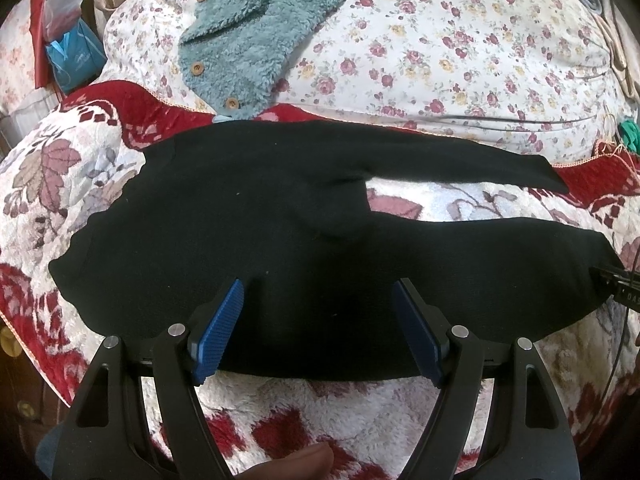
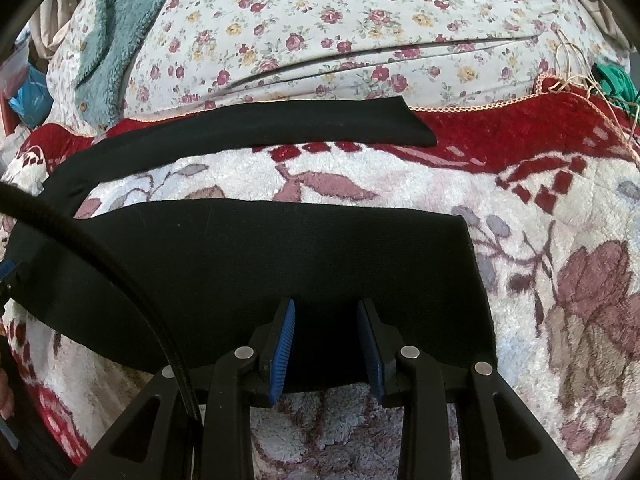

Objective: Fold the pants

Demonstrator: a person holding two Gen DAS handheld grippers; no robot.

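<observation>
Only the letters "DA" show, on the black device (image 1: 628, 296) at the frame's right edge.

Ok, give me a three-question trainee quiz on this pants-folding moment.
1. True or false: both legs of the black pants already lie stacked on each other.
2. What sits behind the pants on the floral quilt? A) teal fleece jacket B) a shoe C) a book
3. Fill in: the left gripper and right gripper are both ____.

Key: 1 false; 2 A; 3 open

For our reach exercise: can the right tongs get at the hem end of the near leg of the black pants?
Probably yes: the right tongs sit open over the black pants near that hem, nothing between.
</observation>
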